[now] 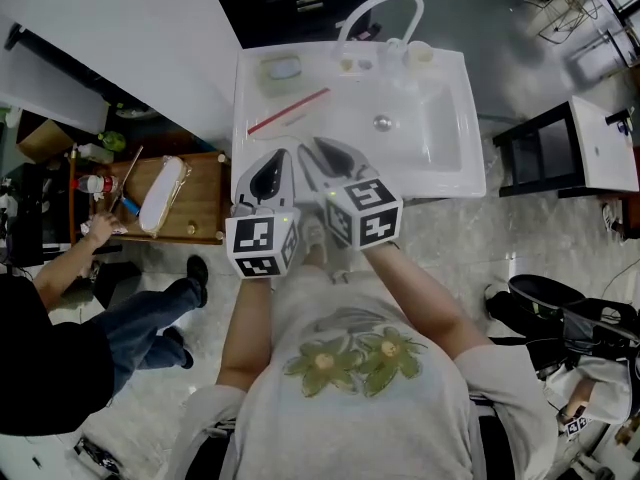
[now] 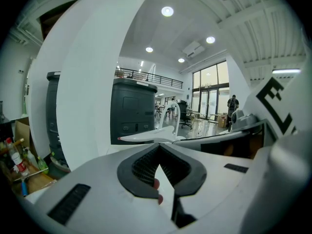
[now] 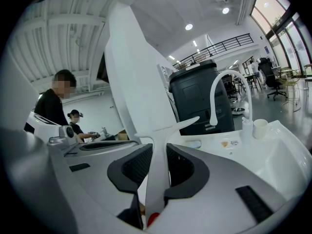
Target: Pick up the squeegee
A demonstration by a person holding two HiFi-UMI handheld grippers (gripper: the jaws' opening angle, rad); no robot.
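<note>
The squeegee [image 1: 288,111] has a white handle and a red-edged blade, and it lies slantwise over the left part of the white sink [image 1: 445,158]. In the right gripper view its handle [image 3: 157,174] runs between the black pads, and its T-shaped head sticks out past the tips. My right gripper [image 3: 156,147] is shut on that handle and appears in the head view [image 1: 320,151] just before the blade. My left gripper [image 1: 274,160] sits close beside it on the left. Its jaws meet at the tips [image 2: 158,147] with nothing held. The blade [image 2: 146,137] shows just beyond them.
A curved white faucet [image 1: 380,8] stands at the sink's back, with a soap dish [image 1: 282,68] and a small cup [image 1: 420,52] beside it. A wooden table [image 1: 205,203] with a seated person [image 1: 60,298] is at the left. A black stool [image 1: 540,148] stands at the right.
</note>
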